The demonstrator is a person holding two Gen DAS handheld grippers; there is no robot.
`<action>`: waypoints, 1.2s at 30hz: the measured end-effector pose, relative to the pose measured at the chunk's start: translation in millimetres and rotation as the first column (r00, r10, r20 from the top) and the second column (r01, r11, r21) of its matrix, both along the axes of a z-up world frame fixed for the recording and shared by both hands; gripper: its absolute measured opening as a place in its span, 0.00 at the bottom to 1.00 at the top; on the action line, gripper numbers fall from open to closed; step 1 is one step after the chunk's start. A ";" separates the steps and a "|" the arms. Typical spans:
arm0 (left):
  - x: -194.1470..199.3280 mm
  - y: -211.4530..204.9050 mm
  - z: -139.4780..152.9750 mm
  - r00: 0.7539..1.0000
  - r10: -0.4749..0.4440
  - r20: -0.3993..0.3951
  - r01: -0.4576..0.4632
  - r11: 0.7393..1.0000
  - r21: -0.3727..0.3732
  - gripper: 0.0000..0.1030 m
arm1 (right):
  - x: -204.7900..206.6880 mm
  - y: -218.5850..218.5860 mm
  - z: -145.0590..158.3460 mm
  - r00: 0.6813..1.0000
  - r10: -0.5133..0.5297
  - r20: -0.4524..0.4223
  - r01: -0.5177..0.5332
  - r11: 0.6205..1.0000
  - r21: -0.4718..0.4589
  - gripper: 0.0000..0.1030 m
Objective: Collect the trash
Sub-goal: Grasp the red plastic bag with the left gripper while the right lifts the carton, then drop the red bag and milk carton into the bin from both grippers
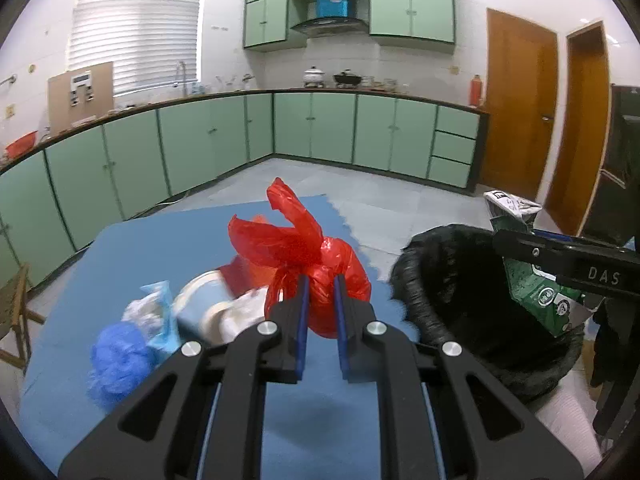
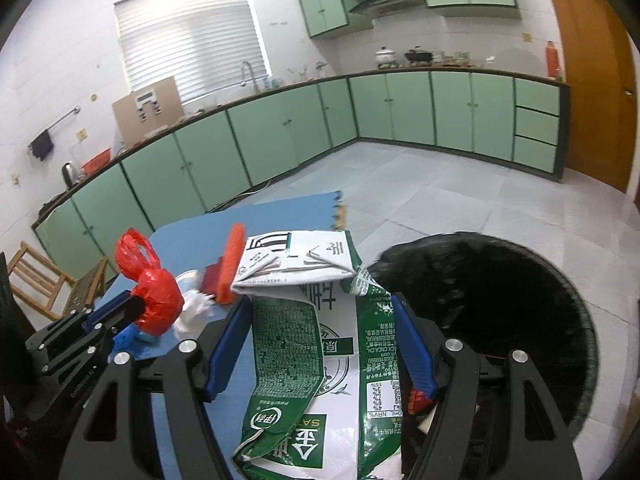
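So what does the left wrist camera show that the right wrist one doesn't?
Only the left view shows the blue bag and the crumpled pale wrapper beside it on the mat. Only the right view shows the carton's printed front filling the right tongs, an orange roll, and the kettle on the counter. Both show the red bag clamped in the left tongs, the blue mat, and the black-lined bin.
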State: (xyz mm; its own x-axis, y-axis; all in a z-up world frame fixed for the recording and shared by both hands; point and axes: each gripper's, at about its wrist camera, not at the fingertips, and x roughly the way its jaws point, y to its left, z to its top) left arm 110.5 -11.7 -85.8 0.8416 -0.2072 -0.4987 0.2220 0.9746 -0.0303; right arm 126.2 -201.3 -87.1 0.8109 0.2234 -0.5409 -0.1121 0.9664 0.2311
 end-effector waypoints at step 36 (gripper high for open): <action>63.3 -183.3 -48.2 0.945 -0.317 -0.077 0.315 0.948 -0.033 0.16 | 20.3 -131.0 -48.3 0.961 -0.258 -0.096 0.259 0.966 0.001 0.76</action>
State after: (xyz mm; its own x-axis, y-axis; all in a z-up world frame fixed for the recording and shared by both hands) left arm 173.8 -195.0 -134.0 0.6885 -0.4668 -0.5551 0.5147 0.8537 -0.0796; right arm 146.5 -332.3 -135.4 0.7877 0.0205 -0.6157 0.1641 0.9563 0.2419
